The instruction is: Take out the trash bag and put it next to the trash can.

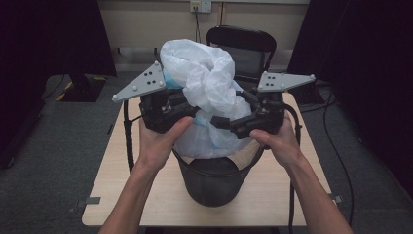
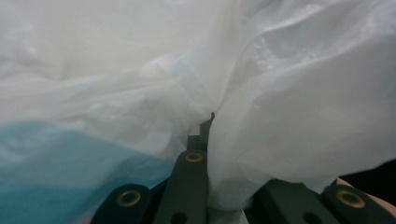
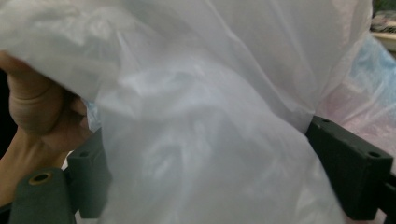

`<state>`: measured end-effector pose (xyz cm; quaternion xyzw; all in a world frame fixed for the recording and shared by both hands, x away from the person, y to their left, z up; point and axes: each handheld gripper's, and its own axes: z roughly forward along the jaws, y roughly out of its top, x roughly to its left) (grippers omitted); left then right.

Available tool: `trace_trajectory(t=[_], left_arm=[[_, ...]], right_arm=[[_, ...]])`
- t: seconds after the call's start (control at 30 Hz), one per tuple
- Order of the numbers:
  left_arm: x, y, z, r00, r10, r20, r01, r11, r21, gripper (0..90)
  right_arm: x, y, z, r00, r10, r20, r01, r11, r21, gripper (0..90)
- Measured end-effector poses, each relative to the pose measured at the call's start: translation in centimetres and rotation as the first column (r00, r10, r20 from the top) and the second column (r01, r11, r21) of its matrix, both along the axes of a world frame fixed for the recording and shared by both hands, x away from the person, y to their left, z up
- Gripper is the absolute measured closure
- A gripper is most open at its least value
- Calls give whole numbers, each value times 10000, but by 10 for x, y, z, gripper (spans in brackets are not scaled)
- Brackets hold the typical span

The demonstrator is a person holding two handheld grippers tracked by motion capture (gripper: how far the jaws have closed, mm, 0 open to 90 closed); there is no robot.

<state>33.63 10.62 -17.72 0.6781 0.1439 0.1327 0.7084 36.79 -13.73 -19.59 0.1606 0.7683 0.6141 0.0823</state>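
While I look down from the high view, my left gripper [image 1: 197, 113] and right gripper [image 1: 221, 122] meet from either side at the white bag [image 1: 207, 78], which bulges up out of the black bin [image 1: 212, 183] standing on the table [image 1: 122, 161]. My left hand [image 1: 158, 141] and right hand [image 1: 277, 141] hold the grippers level above the bin's rim, and the bag's lower part hangs down inside the bin. A dark chair [image 1: 241, 41] stands behind the table.

Along my left gripper [image 2: 205, 140], the jaws are pressed together, with a fold of the bag [image 2: 289, 107] pinched between them; a blue patch shows through the plastic at the lower left.

Along my right gripper [image 3: 201, 186], the jaws stand wide apart, one at each side of the frame, and the bag [image 3: 196, 130] drapes loosely between them without being squeezed. My left hand [image 3: 32, 116] shows beyond the plastic at the left edge.
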Motion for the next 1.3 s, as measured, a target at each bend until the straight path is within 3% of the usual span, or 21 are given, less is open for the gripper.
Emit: trace_trajectory(t=[0.07, 0.17, 0.33, 0.4, 0.53, 0.63, 0.73, 0.93, 1.1, 1.2, 1.3], left_arm=[[0, 1, -1, 10000, 49, -46, -49, 10000, -9, 896], [2, 4, -2, 9999, -4, -157, 2, 9999, -121, 897], [5, 1, -7, 9997, 75, -224, -74, 10000, 27, 897], [7, 1, -9, 9993, 93, -349, -95, 9999, -64, 897], [7, 3, -10, 9995, 95, -311, -99, 9999, -123, 897], [6, 0, -10, 9995, 113, -281, -111, 9999, 53, 896], [6, -2, -12, 9997, 37, -257, -35, 10000, 84, 896], [7, -3, -15, 9994, -232, -247, 229, 9996, -136, 884], [5, -5, -15, 9997, -88, -222, 82, 9997, -236, 746], [6, -4, -16, 9989, 307, -363, -321, 9988, -372, 583], [8, -2, -18, 9981, 496, -374, -510, 9980, -382, 518]], right_arm=[[4, 5, -3, 9996, 176, -222, -178, 9998, -87, 126], [7, 9, -6, 9997, 195, -178, -198, 9997, -174, 142], [3, 24, -11, 9996, -212, 196, 232, 9939, -1079, 233], [4, 29, -13, 9982, -575, 166, 591, 9910, -1201, 289], [6, 27, -14, 9991, -428, -2, 425, 9942, -991, 500], [11, 25, -15, 9990, -184, -417, 150, 9965, -817, 631], [13, 22, -14, 9974, -231, -680, 177, 9968, -783, 717], [12, 18, -13, 9965, -561, -616, 532, 9974, -482, 830], [12, 11, -9, 9960, -736, -514, 739, 9973, 48, 855], [13, 7, -8, 9956, -810, -475, 822, 9963, 236, 861], [13, 5, -8, 9956, -806, -472, 821, 9961, 316, 863]])
